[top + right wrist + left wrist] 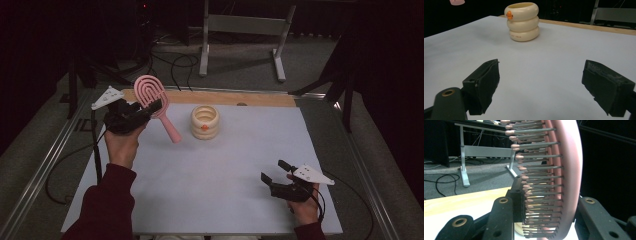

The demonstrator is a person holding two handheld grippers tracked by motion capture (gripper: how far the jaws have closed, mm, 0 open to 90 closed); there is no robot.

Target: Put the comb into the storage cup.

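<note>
A pink hairbrush (154,100) is held up off the table at the left, handle slanting down to the right. My left gripper (150,107) is shut on its head; up close the brush (559,177) stands edge-on between the black jaws, bristles pointing left. A cream ribbed cup (205,122) with an orange spot stands at the table's middle back, and appears as the cup (522,22) ahead of my right gripper. My right gripper (274,170) rests low near the front right, open (541,85) with nothing between its pads.
The white tabletop (215,180) has a wooden strip (260,99) along its far edge. A grey metal stand (245,30) and black cables lie on the floor beyond. Metal rails run along both sides of the table.
</note>
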